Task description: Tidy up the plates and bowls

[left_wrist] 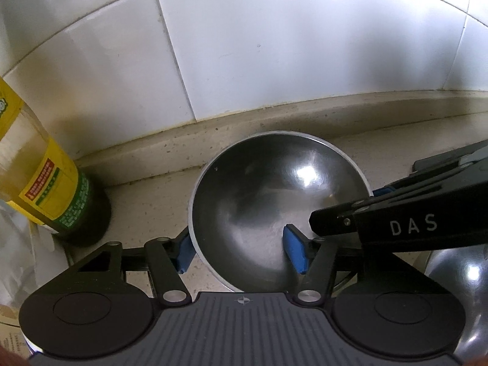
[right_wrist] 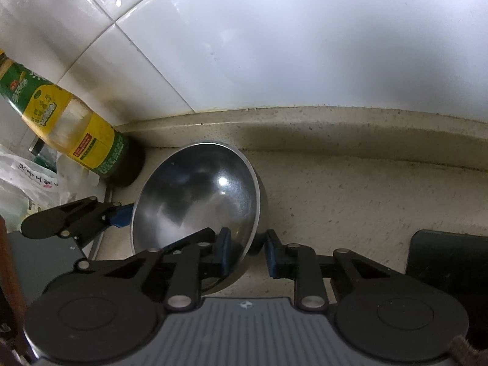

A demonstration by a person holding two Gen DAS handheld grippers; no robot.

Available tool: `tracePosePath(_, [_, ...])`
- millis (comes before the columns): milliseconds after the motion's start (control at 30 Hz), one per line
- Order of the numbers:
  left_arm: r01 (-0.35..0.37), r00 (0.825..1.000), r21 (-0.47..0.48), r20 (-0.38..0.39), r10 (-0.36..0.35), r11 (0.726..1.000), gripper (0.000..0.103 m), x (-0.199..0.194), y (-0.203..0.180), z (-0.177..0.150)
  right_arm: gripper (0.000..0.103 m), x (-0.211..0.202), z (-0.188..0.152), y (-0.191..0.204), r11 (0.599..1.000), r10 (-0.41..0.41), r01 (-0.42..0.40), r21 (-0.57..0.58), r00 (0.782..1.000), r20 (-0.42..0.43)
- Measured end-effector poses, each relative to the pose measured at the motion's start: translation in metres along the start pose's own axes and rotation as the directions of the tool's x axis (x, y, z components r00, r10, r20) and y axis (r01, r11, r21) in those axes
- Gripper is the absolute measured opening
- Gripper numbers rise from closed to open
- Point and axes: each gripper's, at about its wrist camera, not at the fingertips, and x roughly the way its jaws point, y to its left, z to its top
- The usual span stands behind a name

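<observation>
Two grippers: both reach down onto one steel bowl
Bowl: round, shiny and empty, upright on the beige speckled counter, close to the counter's back edge where it meets the white tiled wall
Left gripper: jaws part open astride the bowl's near left rim; the outer blue pad lies against the outside wall and the inner pad sits well inside the bowl, and no pinch shows
Right gripper: jaws drawn close together on the bowl's right rim, one pad inside and one outside, gripping the wall between them
Bottle: yellow and green label, pale oil inside, near the counter's back left, just beside the bowl without touching
</observation>
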Motion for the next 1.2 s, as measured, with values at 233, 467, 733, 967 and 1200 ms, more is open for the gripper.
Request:
tracePosePath(233, [0.029,0.999,-0.049,-0.014,-0.030,0.998,0.065,0.000,0.008,-0.001,0.022,0.000,0.000,-0.003,0.998,0.023,-0.022,0.059,1.000,-0.018])
tracePosePath(467, [0.022,1.000,-0.057,0.023,-0.020,0.998,0.065,-0.017,0.013,0.005,0.022,-0.013,0.003,-0.001,0.996,0.048,-0.048,0.079,0.999,0.005])
tracePosePath(733, [-0.004,0.996,-0.056,0.084,0.008,0.998,0.066,-0.060,0.014,0.003,0.022,-0.045,0.004,0.019,0.997,0.058,-0.060,0.052,0.997,0.047])
tracePosePath(967, [-0.032,0.987,-0.060,0.154,0.041,0.998,0.067,-0.111,0.016,-0.010,0.022,-0.083,-0.008,0.054,0.998,0.065,-0.065,-0.002,0.994,0.090])
tracePosePath(1200, [-0.061,0.974,-0.063,0.216,0.073,0.996,0.072,-0.164,0.012,-0.034,0.022,-0.117,-0.030,0.090,0.996,0.081,-0.075,-0.053,0.989,0.120])
